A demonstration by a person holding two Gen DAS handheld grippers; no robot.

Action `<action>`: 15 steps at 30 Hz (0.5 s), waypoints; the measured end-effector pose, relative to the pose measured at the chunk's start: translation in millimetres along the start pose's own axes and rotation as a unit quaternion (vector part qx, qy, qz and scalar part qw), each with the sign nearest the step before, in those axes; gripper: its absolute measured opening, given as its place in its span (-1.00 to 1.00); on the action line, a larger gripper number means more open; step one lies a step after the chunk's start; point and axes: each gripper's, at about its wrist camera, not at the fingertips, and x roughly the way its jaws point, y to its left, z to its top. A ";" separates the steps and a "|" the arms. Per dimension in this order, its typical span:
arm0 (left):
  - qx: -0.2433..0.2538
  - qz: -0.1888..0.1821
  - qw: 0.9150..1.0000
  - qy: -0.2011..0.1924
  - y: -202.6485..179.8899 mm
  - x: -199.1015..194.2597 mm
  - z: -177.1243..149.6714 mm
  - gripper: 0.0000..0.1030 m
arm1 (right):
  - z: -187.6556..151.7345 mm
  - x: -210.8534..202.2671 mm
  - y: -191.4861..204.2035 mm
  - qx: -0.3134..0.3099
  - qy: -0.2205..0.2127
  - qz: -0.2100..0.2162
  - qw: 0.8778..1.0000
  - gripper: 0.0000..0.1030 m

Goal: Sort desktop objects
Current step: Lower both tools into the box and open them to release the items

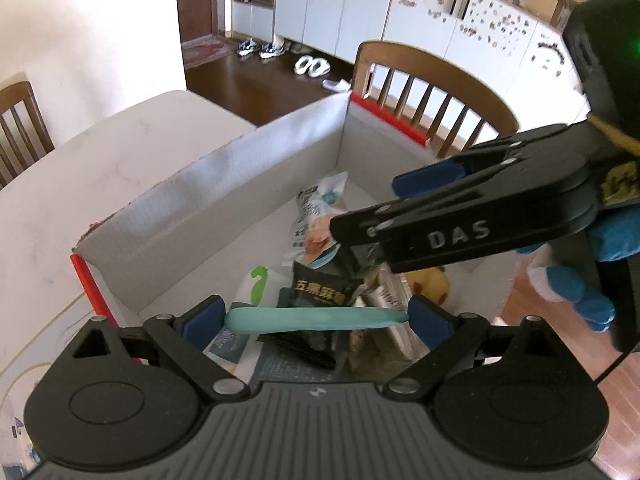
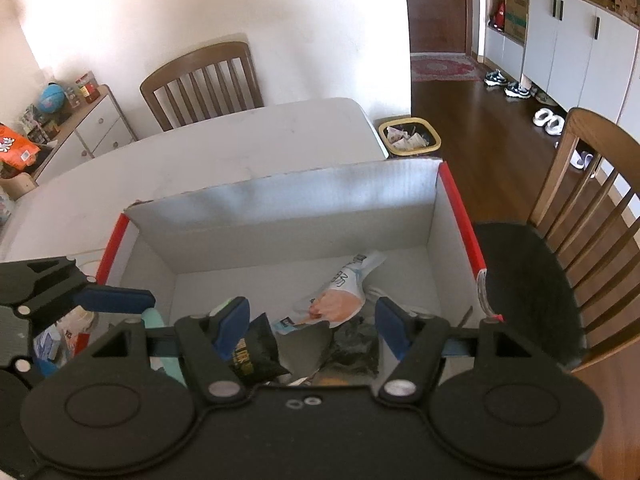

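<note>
Both tongs are held above an open cardboard box (image 2: pixel 280 208) with white inner walls and red edges, which stands on the white worktop (image 2: pixel 224 148). A long teal object (image 1: pixel 316 319) is grasped by the left tongs (image 1: pixel 316 316): it lies crosswise between the two blue pads, and each end is pressed by one pad. Whether it is a pen or some other thin thing cannot be told. It is kept over the near part of the box, not inside the pile.

The right tongs (image 2: pixel 312 322) are seen released, with the jaws apart and nothing between the blue pads; only the box contents are seen through the gap. In the left wrist view these tongs (image 1: pixel 366 210) reach in from the right side, over the middle of the box.

Several things are lying in the box bottom. A black snack packet (image 2: pixel 252 354) with gold letters is placed near the front, and a second dark packet (image 2: pixel 356 346) is just beside it. A white and orange pouch (image 2: pixel 340 302) lies further back, towards the far wall. A white bag with a green mark (image 1: pixel 258 284) is seen at the left side, and a yellow-brown object (image 1: pixel 430 284) at the right, partly hidden.
</note>
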 end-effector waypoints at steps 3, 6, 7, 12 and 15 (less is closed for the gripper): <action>-0.002 -0.001 1.000 -0.013 -3.8 -11.6 -2.8 0.90 | -0.9 -6.4 3.9 -0.002 -0.006 0.002 1.000 0.35; -0.004 0.000 1.000 -0.024 -6.1 -22.1 -6.2 0.90 | -2.6 -15.9 8.1 -0.005 -0.015 0.005 1.000 0.35; -0.005 0.002 1.000 -0.029 -7.4 -26.7 -8.1 0.90 | -3.6 -19.1 8.8 -0.006 -0.018 0.005 1.000 0.35; -0.007 0.006 0.999 -0.048 -13.8 -43.9 -16.6 0.90 | -9.8 -36.5 13.2 -0.010 -0.030 0.009 0.999 0.37; -0.009 0.007 0.998 -0.060 -18.0 -54.6 -23.0 0.90 | -14.3 -46.7 15.1 -0.009 -0.037 0.010 0.999 0.41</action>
